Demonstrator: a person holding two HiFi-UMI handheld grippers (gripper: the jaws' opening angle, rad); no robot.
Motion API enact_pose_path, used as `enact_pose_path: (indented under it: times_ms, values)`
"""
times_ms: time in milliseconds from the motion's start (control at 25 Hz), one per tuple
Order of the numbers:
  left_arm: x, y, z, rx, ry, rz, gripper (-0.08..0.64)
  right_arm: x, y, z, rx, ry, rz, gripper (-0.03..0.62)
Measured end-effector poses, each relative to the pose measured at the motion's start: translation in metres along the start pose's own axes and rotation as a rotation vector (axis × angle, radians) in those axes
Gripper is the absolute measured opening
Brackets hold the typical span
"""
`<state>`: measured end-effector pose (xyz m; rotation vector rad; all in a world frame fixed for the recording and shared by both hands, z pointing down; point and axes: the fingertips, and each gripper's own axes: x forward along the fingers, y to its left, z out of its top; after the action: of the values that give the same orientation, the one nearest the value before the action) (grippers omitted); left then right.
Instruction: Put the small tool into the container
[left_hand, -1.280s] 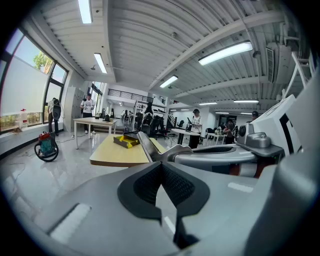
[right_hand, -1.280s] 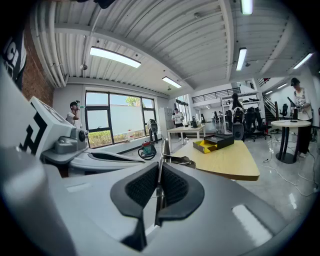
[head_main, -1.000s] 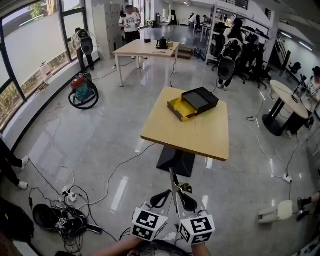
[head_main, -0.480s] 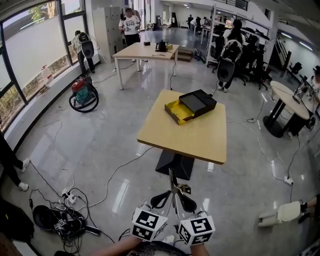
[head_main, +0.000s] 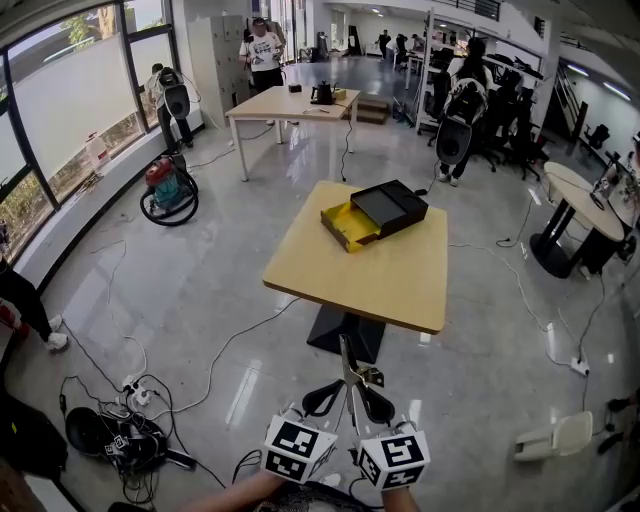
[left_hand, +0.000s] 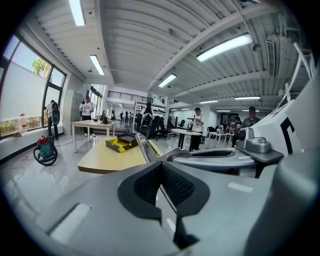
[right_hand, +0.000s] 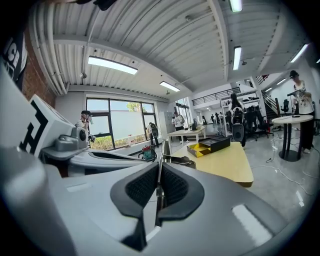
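The small tool (head_main: 347, 362) is a thin metal strip with a knobbly part on its right side, pointing forward between my two grippers at the bottom of the head view. The left gripper (head_main: 338, 388) and the right gripper (head_main: 362, 390) meet tip to tip on it, both shut. In the left gripper view the left gripper (left_hand: 161, 167) has its pads closed and the tool (left_hand: 146, 149) rises ahead of them. The right gripper (right_hand: 159, 172) pinches the tool (right_hand: 165, 150) edge-on. The container (head_main: 375, 212), a black and yellow box standing open, lies on the far part of a wooden table (head_main: 360, 275) ahead.
The table stands on one dark pedestal on a shiny floor. Cables and a power strip (head_main: 135, 395) lie at the lower left. A red and teal vacuum cleaner (head_main: 165, 188) sits at the left. Another table (head_main: 290, 100), a round table (head_main: 580, 205), chairs and people stand beyond.
The wooden table and its box have drawn nearer and drifted left in the head view. Both grippers keep their place in the frame, still closed on the tool.
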<state>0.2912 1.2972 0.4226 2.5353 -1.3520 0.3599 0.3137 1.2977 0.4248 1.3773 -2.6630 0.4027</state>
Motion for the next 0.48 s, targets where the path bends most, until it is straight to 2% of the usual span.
enact_pose_path:
  times_ms: [120,200,360,480]
  values:
    - [0.028,0.004,0.01,0.002,0.004,0.005,0.011,0.015,-0.027,0.008,0.001,0.002,0.0,0.015]
    - [0.047,0.021,0.015,0.003,0.004,0.009,0.011,0.037,-0.039,0.013,0.002,0.003,0.0,0.015]
    - [0.094,0.079,0.031,-0.008,0.004,-0.007,0.011,0.11,-0.06,0.027,0.002,0.01,-0.009,0.015]
    - [0.145,0.146,0.047,-0.018,0.006,-0.022,0.011,0.19,-0.084,0.042,0.0,0.02,-0.025,0.015]
